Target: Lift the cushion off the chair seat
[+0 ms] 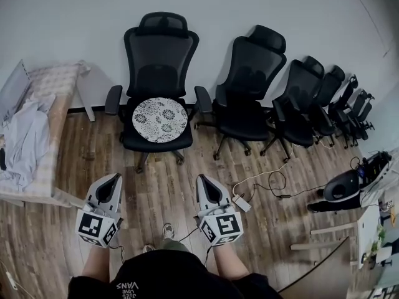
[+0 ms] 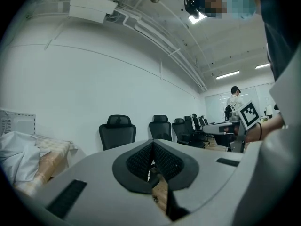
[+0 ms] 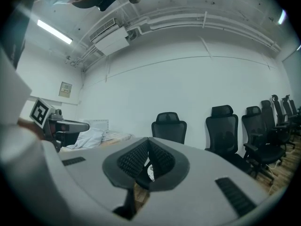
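Observation:
A round cushion (image 1: 159,119) with a grey flower pattern lies flat on the seat of a black mesh office chair (image 1: 159,61) against the far wall. My left gripper (image 1: 116,177) and right gripper (image 1: 201,179) are held side by side over the wooden floor, well short of the chair, both pointing level at it. Each is shut with nothing between its jaws. In the left gripper view the chair's back (image 2: 117,130) shows above the shut left gripper (image 2: 152,142). In the right gripper view the same chair (image 3: 169,126) stands past the shut right gripper (image 3: 148,140), and a sliver of the cushion (image 3: 150,172) shows below the fingertips.
More black office chairs (image 1: 249,86) line the wall to the right. A low bed with pale sheets (image 1: 28,136) stands at the left. Cables and a white adapter (image 1: 242,202) lie on the floor beside my right gripper. A person (image 2: 233,102) stands far off.

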